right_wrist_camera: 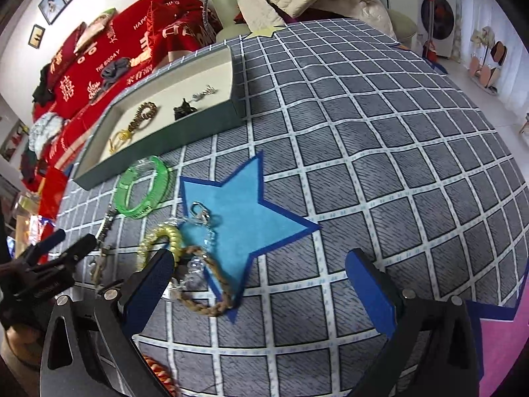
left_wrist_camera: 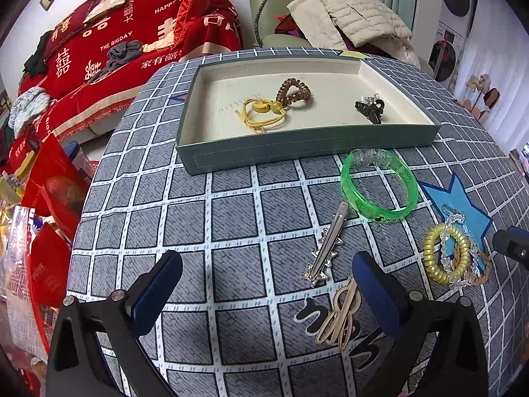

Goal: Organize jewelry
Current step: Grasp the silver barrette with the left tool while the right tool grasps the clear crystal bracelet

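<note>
Nearest the left wrist camera, the left gripper (left_wrist_camera: 266, 292) hovers with jaws apart and empty; the beige hair clip (left_wrist_camera: 340, 317) lies by its right finger, light, stiff, best pinched across its bars. Further right sit the silver clip (left_wrist_camera: 325, 251), green bangle (left_wrist_camera: 378, 187), slippery and rigid, and yellow coil tie (left_wrist_camera: 446, 253). The tray (left_wrist_camera: 297, 152) lies toward the tablecloth's far edge. The right gripper (right_wrist_camera: 261, 284) is spread too, holding nothing.
</note>
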Available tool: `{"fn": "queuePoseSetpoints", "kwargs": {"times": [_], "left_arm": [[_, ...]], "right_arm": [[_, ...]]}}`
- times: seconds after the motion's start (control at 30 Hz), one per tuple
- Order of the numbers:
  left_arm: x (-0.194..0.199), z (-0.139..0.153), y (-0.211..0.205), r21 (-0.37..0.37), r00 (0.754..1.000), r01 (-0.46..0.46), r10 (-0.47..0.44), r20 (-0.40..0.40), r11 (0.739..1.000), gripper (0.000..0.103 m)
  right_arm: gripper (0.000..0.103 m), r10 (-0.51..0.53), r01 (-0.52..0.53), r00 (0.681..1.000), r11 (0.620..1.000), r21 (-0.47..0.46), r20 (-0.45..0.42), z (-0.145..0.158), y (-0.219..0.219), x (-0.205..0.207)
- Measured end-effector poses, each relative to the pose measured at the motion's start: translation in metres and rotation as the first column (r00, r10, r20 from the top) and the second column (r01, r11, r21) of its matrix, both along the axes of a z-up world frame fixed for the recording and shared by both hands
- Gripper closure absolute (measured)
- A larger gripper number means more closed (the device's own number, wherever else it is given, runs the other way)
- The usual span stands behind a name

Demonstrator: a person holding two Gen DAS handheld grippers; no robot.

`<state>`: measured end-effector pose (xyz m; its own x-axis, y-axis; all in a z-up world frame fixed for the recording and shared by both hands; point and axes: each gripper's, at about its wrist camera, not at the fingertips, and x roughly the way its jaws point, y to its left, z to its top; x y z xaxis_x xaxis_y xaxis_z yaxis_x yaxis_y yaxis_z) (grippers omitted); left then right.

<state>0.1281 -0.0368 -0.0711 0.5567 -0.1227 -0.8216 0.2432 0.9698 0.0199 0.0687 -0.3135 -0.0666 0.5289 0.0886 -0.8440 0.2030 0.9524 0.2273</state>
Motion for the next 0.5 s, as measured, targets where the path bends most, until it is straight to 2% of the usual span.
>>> {"fn": "queuePoseSetpoints", "kwargs": {"times": [0.23,0.3,0.5], "left_arm": [[0.007,-0.001,-0.005,0.022,1.0,0.007,-0.007,-0.001,1.0,0.0],[0.01,-0.002,-0.006,0.023,1.0,0.008,-0.008,-0.003,1.0,0.0],[0.016,-0.004,-0.01,0.035,1.0,0.023,-0.023,-0.009,0.999,0.0]], "right_arm": [[0.001,0.025,-0.025,1.0,0.998,-0.052,0.002,0.0,0.007,0.002],[0.006,0.046,-0.046,0.999,0.997,-0.07,0.001,-0.001,0.012,0.006],[0.03,0.112,-0.113,0.994,0.983,-0.142,-0.018,-0.005,0.029,0.02]]}}
